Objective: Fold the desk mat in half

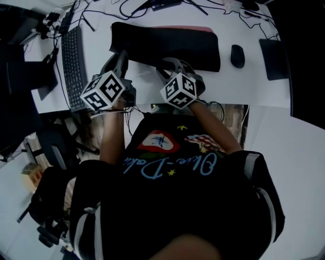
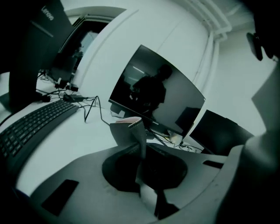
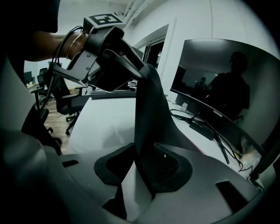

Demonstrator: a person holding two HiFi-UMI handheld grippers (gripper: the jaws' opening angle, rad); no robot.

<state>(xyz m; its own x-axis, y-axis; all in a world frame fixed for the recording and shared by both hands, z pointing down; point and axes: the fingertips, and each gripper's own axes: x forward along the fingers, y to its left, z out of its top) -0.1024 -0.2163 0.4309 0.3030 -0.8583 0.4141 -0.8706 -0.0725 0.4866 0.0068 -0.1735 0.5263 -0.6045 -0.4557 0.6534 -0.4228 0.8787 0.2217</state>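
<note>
The black desk mat [image 1: 167, 45] lies on the white desk [image 1: 147, 86], with a pink strip of its underside showing along its far edge. Both grippers are at the mat's near edge. My left gripper [image 1: 119, 63] is shut on that edge; in the left gripper view the mat [image 2: 131, 131] stands up pinched between the jaws [image 2: 142, 162]. My right gripper [image 1: 172, 68] has the mat [image 3: 148, 109] rising between its jaws [image 3: 146, 168]. The sheet leans on one pad with a gap at the other, so this gripper is open. The lifted edge runs across to the left gripper [image 3: 138, 74].
A black keyboard [image 1: 75, 66] lies left of the mat. To its right are a mouse [image 1: 237, 56] and a dark pad [image 1: 274, 58]. Cables [image 1: 152, 5] run along the back of the desk. A curved monitor [image 2: 157, 94] stands behind. The person sits at the desk's front edge.
</note>
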